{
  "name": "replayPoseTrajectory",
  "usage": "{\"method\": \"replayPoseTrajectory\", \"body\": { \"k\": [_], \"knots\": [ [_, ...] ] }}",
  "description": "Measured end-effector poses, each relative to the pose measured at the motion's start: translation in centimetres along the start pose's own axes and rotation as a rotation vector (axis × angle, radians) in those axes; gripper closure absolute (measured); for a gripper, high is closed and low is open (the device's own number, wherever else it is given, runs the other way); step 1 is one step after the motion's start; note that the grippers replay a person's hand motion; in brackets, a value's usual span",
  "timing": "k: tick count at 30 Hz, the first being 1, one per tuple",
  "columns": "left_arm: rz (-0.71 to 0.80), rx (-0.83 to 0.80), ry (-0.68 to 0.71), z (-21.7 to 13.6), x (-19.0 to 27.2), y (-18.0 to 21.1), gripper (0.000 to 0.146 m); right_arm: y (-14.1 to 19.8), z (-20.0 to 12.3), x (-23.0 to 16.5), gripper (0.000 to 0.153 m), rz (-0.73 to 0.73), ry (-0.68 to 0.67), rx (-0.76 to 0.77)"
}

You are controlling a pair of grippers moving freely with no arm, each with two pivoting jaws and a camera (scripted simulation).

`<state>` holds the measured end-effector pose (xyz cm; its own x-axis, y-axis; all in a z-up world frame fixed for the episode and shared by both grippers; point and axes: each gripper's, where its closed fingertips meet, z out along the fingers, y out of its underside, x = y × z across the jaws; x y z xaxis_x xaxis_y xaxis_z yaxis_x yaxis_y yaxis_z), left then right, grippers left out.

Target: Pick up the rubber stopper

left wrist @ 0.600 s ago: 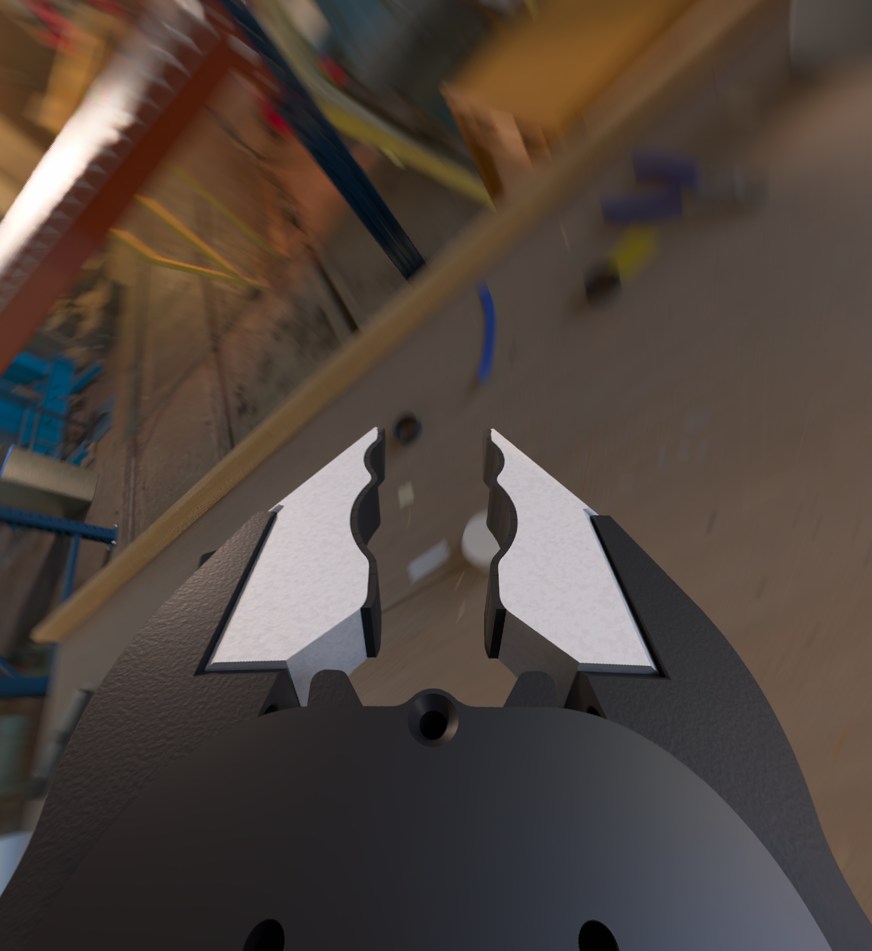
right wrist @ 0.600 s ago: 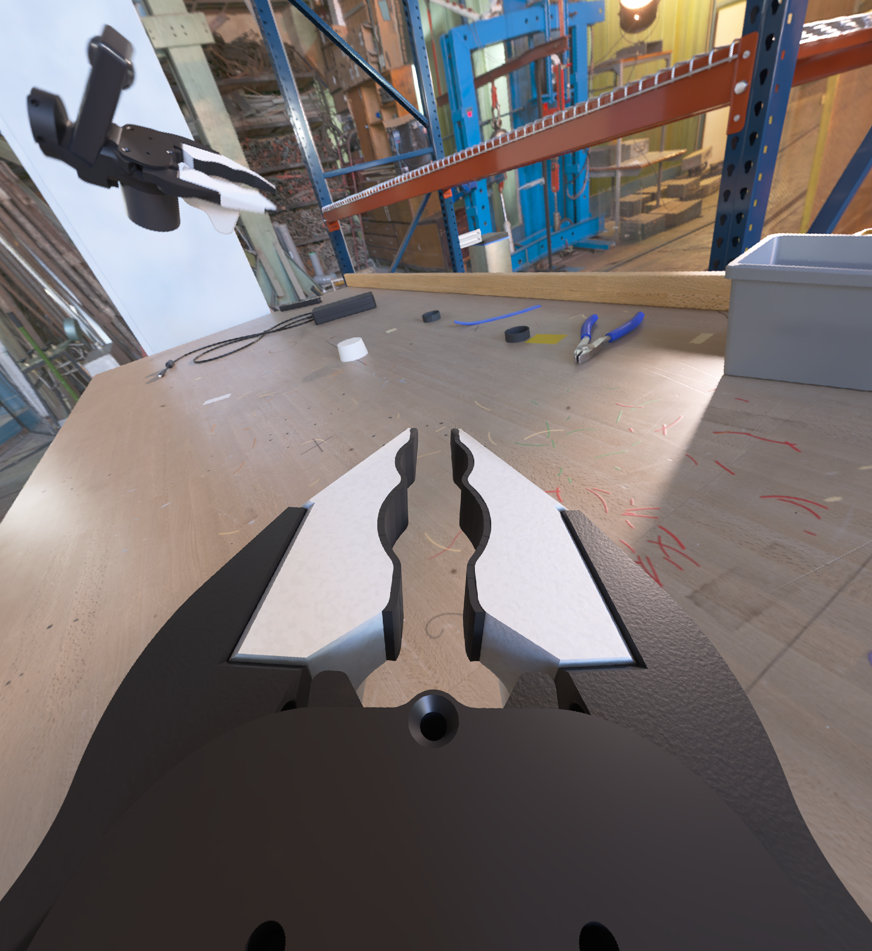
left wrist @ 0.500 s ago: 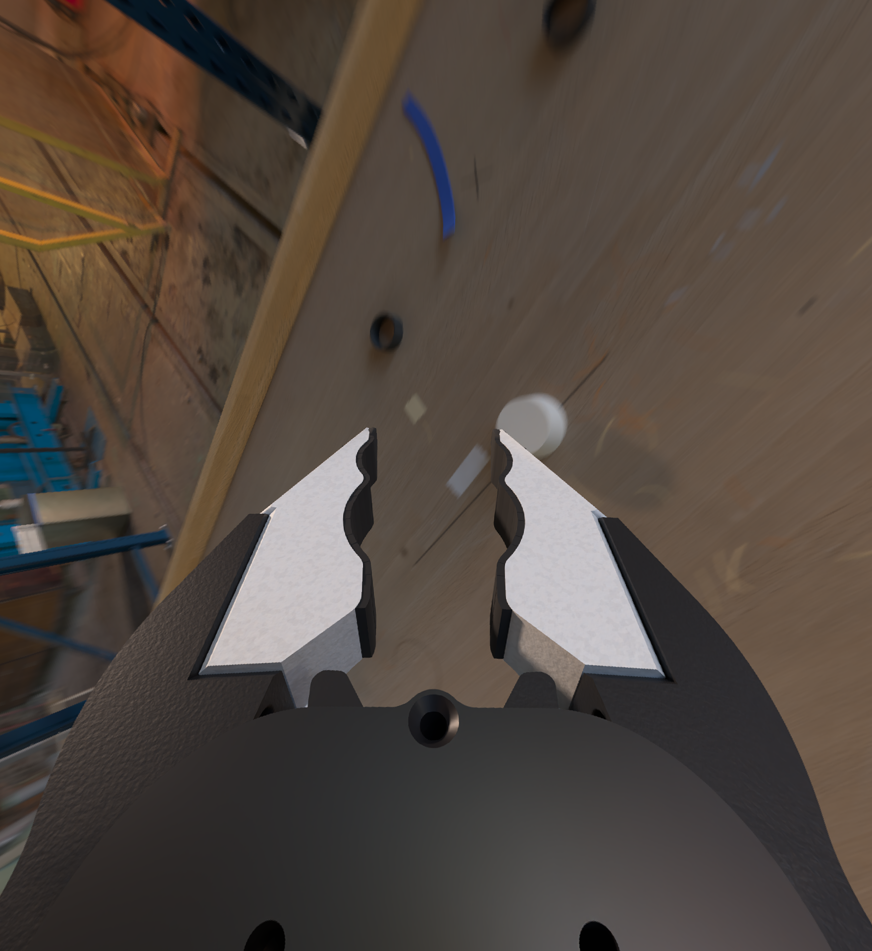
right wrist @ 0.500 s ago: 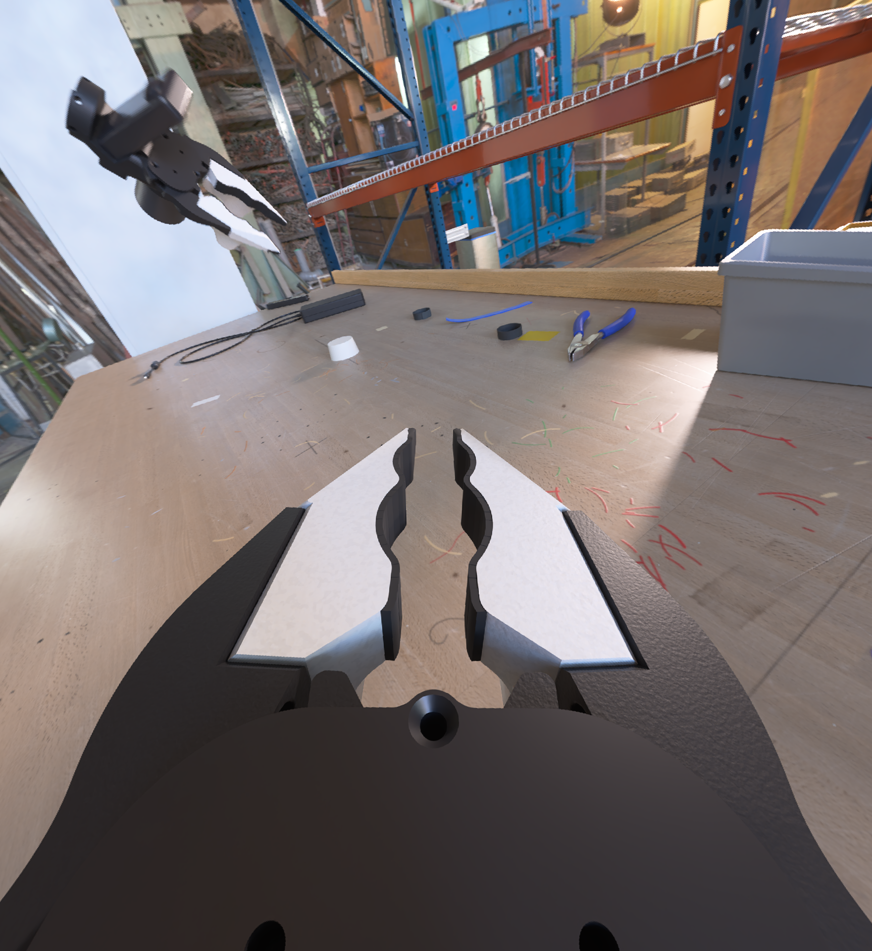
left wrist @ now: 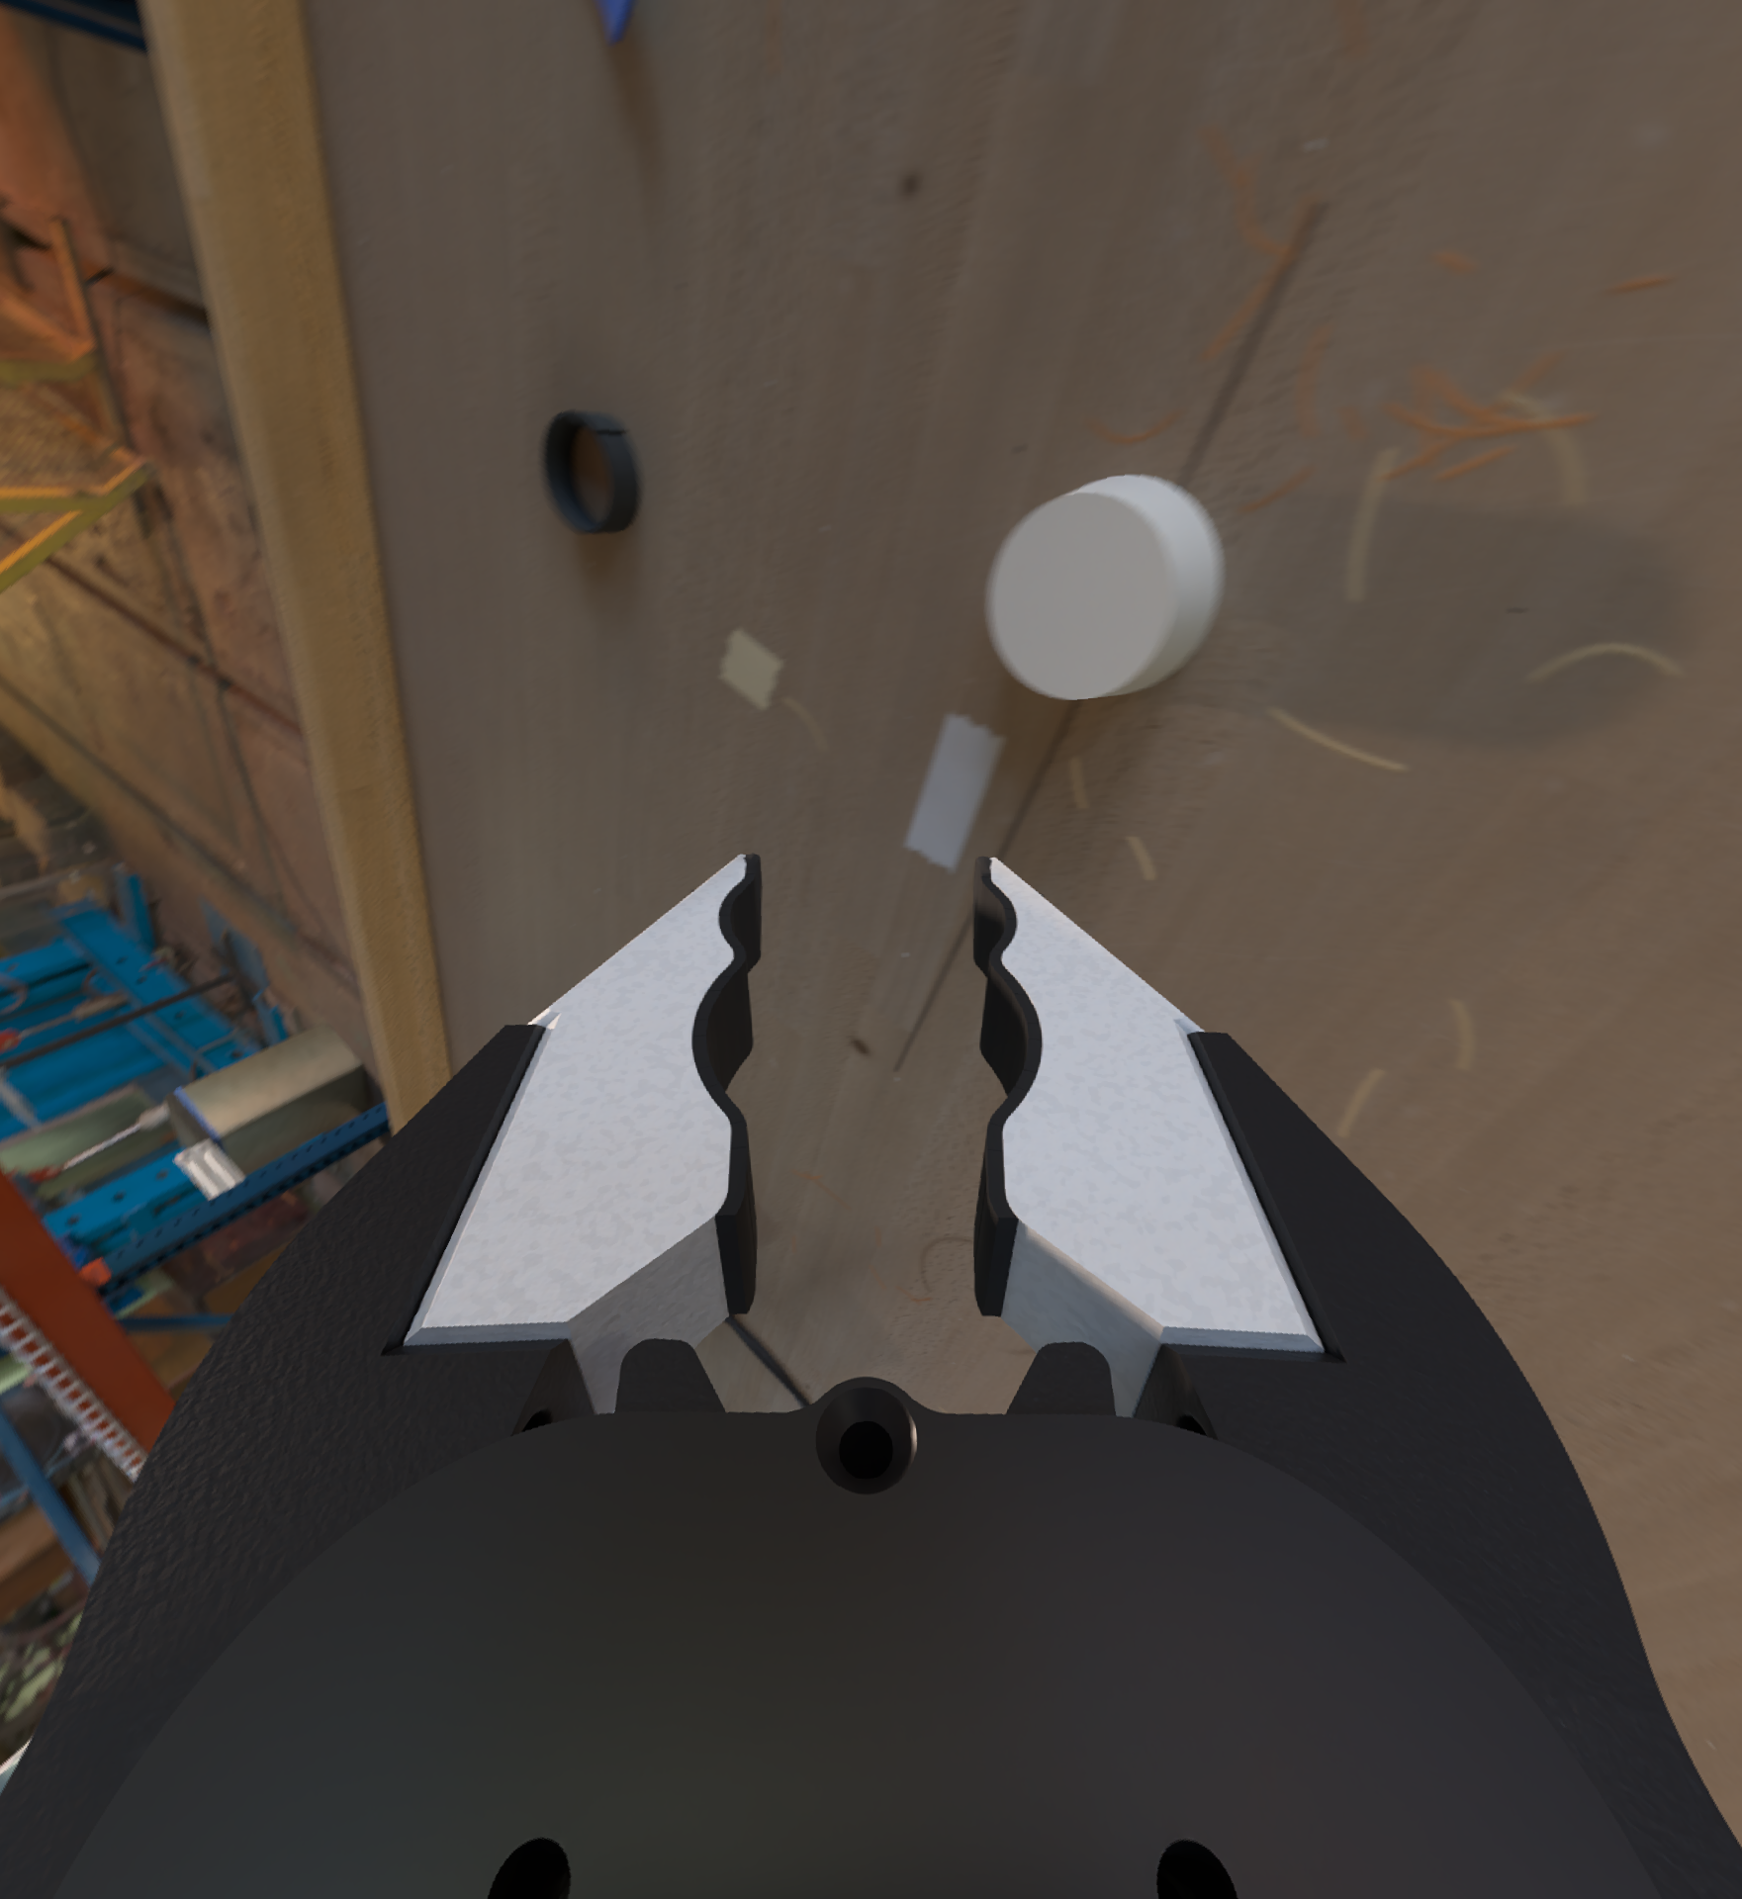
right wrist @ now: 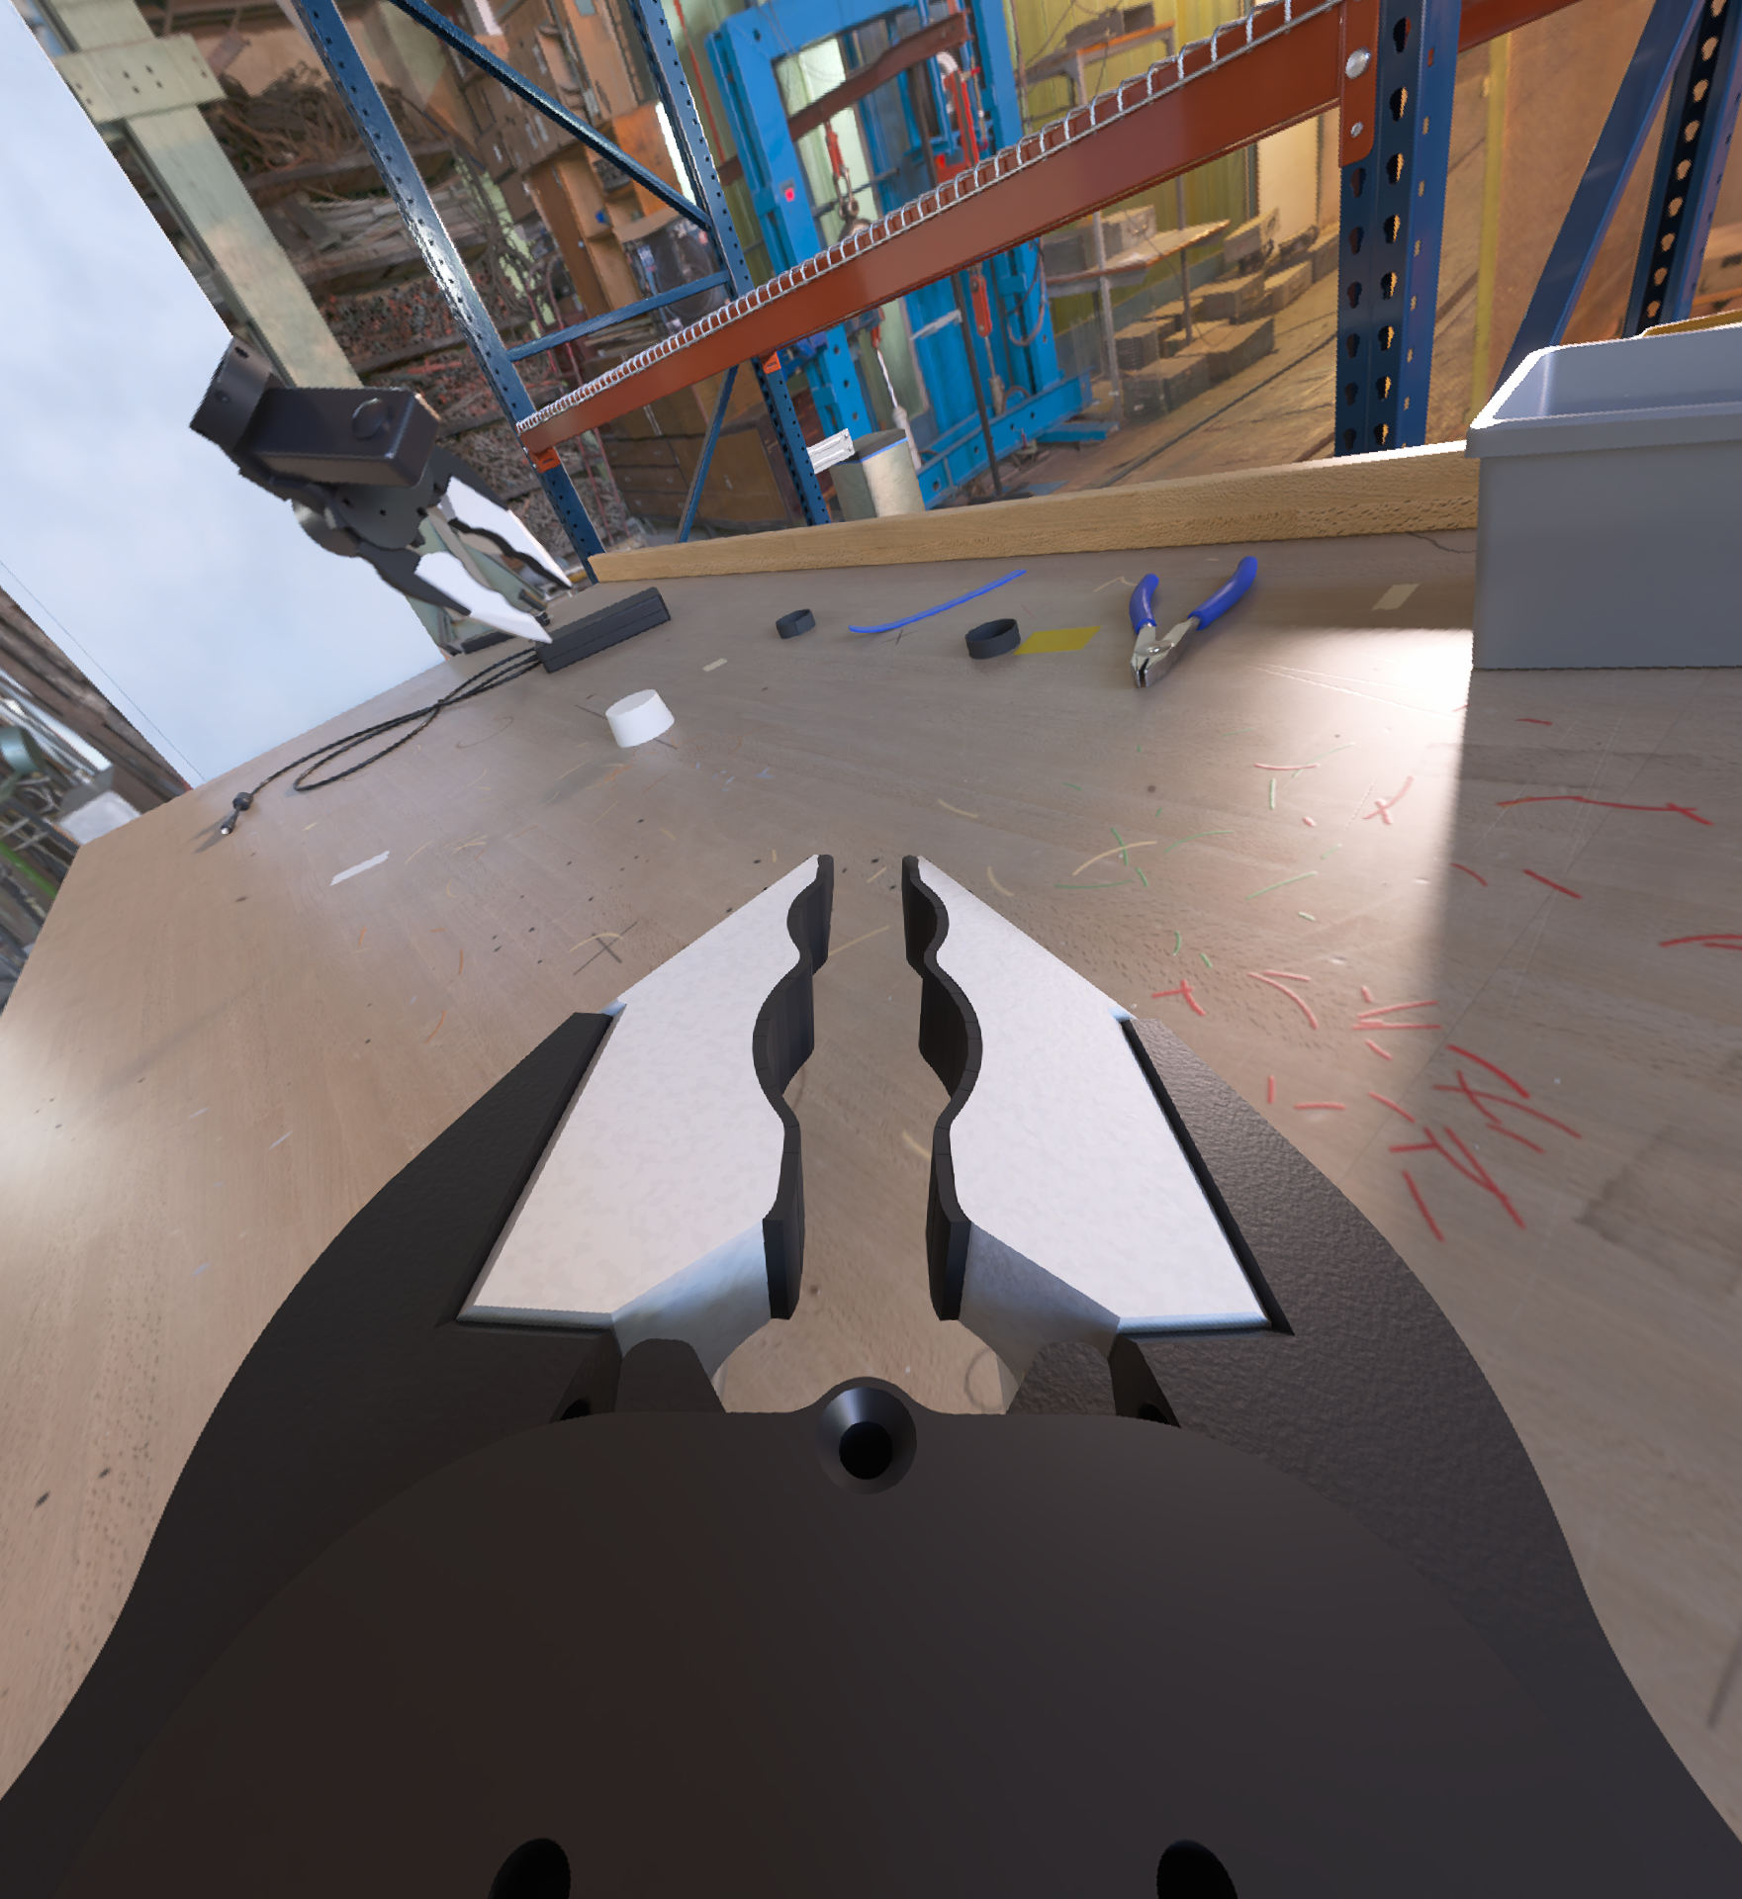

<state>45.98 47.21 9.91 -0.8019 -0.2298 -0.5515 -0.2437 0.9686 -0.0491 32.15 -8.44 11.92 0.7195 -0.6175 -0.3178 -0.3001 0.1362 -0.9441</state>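
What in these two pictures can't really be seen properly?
- Underside of the white round rubber stopper: hidden by its own body in both views.
- Blue wire strip: cut off by the left wrist view's top edge.
- Inside of the grey plastic bin: hidden by its wall and cut off by the right wrist view's edge.
- Tabletop beneath the right tool: covered by its black body.

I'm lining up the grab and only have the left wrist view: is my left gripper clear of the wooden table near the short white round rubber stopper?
Observer: Yes, the left gripper hangs in the air above the wooden table, jaws open, tilted down toward the short white round rubber stopper.
Operator: Anything nearby I'm missing?
Observer: A long black bar lies beyond the stopper, apart from it.
Operator: And my other one?
Observer: The right gripper is open, empty, far from the stopper.
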Motion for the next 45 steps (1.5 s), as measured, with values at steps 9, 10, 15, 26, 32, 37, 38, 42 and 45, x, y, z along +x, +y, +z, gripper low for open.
{"method": "replayPoseTrajectory", "body": {
  "k": [9,10,15,26,32,37,38,42,45],
  "knots": [
    [0.315,-0.195,0.127,2.0,4.1,1.0,0.1,-1.1,3.2,-0.7,0.14,0.014,-0.073,-0.007],
    [0.37,-0.22,0.14,2.3,4.2,1.1,0.099,-1.1,3.3,-1.0,0.14,0.004,-0.08,-0.014],
    [0.433,-0.28,0.3,3.0,5.6,1.1,0.069,-1.2,2.8,-1.1,0.14,-0.06,-0.072,-0.05],
    [0.542,-0.258,0.391,4.2,6.3,0.4,0.068,-2.2,1.8,1.9,0.14,0.131,-0.06,0.051],
    [0.616,-0.06,0.231,5.4,6.1,-2.5,0.067,-1.5,2.4,2.3,0.14,0.164,-0.07,0.037],
    [0.643,-0.024,0.245,5.6,6.4,-3.2,0.073,-1.6,2.5,2.4,0.14,0.163,-0.069,0.039],
    [0.644,-0.025,0.244,5.6,6.4,-3.2,0.075,-1.7,2.5,2.5,0.14,0.167,-0.067,0.044],
    [0.587,-0.073,0.26,5.5,6.2,-2.8,0.08,-1.8,2.2,2.8,0.14,0.196,-0.065,0.058],
    [0.493,-0.167,0.308,5.2,6.1,-1.5,0.082,-1.9,1.9,3.0,0.14,0.213,-0.065,0.067]
  ]
}}
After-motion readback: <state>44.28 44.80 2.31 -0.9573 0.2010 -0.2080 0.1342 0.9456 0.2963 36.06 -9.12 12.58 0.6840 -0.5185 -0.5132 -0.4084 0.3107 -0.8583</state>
